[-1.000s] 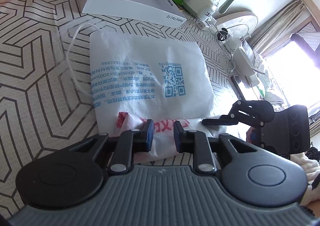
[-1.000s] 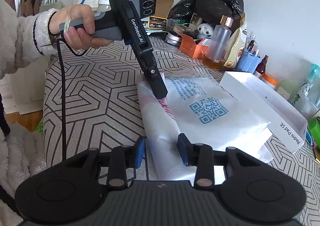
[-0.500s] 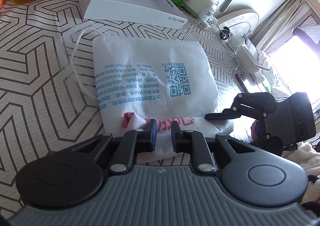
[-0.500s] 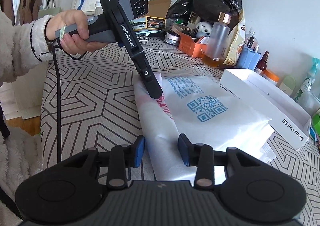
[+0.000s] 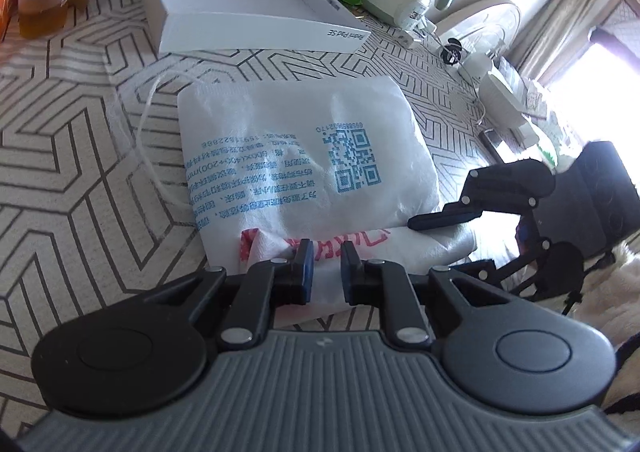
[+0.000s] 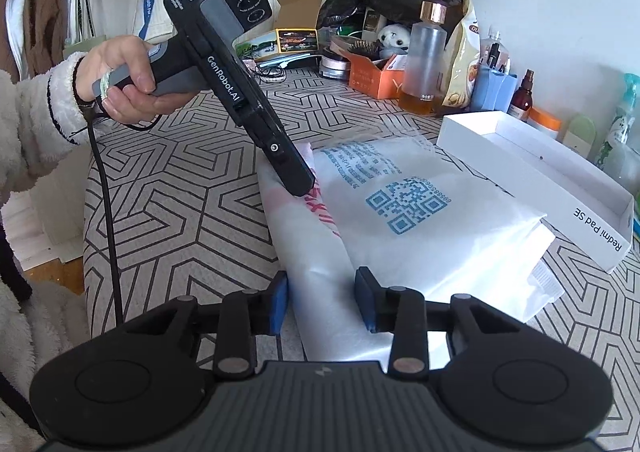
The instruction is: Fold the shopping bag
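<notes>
The left gripper (image 5: 325, 266) has its jaws parted narrowly over the red-printed folded edge of the white shopping bag (image 5: 304, 156); whether they pinch it, I cannot tell. The right gripper (image 6: 322, 298) stands wide open astride the bag's near fold. The bag lies flat on the patterned bench (image 5: 60, 156), beside a white Redmi Pad SE box (image 6: 560, 188).
</notes>
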Available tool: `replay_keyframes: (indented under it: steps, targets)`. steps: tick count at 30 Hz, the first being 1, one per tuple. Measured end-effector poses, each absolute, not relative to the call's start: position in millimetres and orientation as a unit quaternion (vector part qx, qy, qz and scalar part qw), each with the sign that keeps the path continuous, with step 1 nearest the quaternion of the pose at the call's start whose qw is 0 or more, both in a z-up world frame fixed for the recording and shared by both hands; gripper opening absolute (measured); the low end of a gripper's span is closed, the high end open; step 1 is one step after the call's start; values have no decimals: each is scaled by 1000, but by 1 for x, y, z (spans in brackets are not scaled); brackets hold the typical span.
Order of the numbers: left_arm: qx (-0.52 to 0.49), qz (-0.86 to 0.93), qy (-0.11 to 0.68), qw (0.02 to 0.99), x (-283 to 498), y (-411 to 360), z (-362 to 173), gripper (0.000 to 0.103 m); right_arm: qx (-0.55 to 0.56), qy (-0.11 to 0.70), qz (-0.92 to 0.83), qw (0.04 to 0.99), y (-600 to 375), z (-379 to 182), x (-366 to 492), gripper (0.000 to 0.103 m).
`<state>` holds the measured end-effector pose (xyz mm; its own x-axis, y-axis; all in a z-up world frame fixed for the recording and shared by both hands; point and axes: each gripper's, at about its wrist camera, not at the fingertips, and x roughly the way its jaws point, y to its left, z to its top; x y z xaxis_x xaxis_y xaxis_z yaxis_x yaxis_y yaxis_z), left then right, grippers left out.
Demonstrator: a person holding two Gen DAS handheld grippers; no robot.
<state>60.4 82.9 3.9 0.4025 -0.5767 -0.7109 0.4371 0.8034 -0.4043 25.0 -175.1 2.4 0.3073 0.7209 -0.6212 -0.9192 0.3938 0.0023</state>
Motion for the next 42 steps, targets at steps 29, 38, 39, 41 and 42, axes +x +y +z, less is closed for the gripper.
replay_keyframes:
  steps: [29, 38, 39, 41, 42]
  targets:
    - [-43, -378, 472, 795, 96, 53, -1, 56, 251, 546, 515, 612, -230, -40, 156, 26]
    - [-39, -387, 525, 757, 79, 38, 3, 54, 216, 527, 529, 629, -236, -34, 119, 30]
    - [-51, -387, 532, 751, 84, 40, 3, 54, 203, 511, 534, 642, -235, -31, 115, 32]
    - [-82, -385, 546, 739, 93, 47, 0, 54, 138, 450, 556, 685, -233, -18, 98, 56]
    - [-90, -385, 550, 735, 96, 49, -1, 53, 104, 416, 564, 706, -232, -11, 88, 63]
